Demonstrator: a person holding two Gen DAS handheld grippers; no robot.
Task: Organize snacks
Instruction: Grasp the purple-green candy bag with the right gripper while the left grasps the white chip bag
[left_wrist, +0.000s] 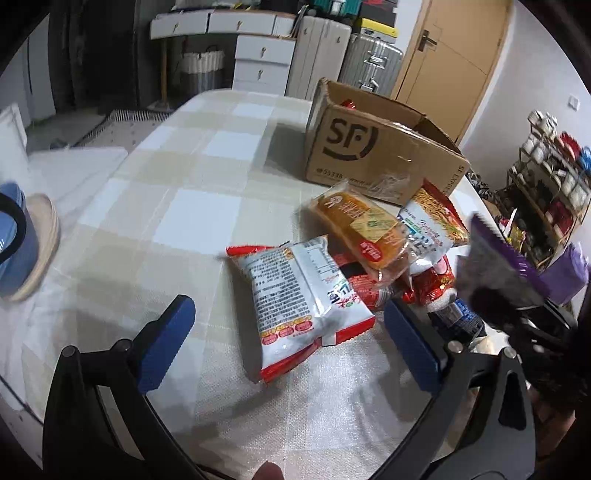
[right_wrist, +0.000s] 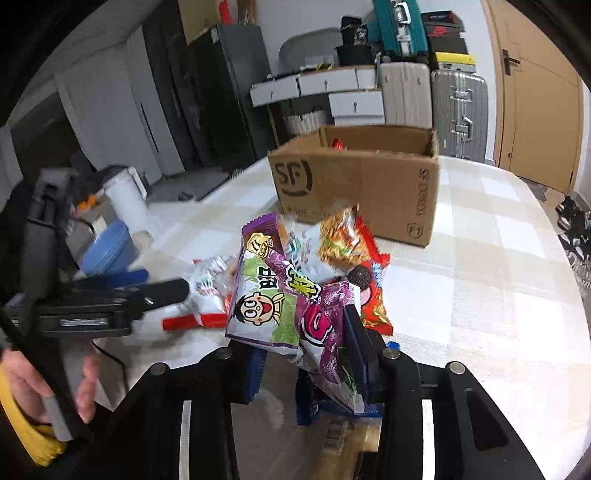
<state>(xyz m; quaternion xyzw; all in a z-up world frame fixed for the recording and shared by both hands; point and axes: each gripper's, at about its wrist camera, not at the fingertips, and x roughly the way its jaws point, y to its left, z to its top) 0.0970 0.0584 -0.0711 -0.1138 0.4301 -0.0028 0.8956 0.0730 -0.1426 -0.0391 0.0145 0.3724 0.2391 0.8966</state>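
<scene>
While right gripper (right_wrist: 306, 365) is pinching purple bag (right_wrist: 280, 306) above snack pile (left_wrist: 351, 258), left gripper (left_wrist: 291, 350) is hovering wide apart around white-red pack (left_wrist: 295, 295). Box (right_wrist: 354, 184) is standing far on table (left_wrist: 177, 192).

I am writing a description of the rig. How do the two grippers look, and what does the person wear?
Both the left gripper and the right gripper have black linkage frames with round silver pins and blue ribbed pads. A yellow sleeve shows at the left hand. A thin black cable runs near it.
</scene>
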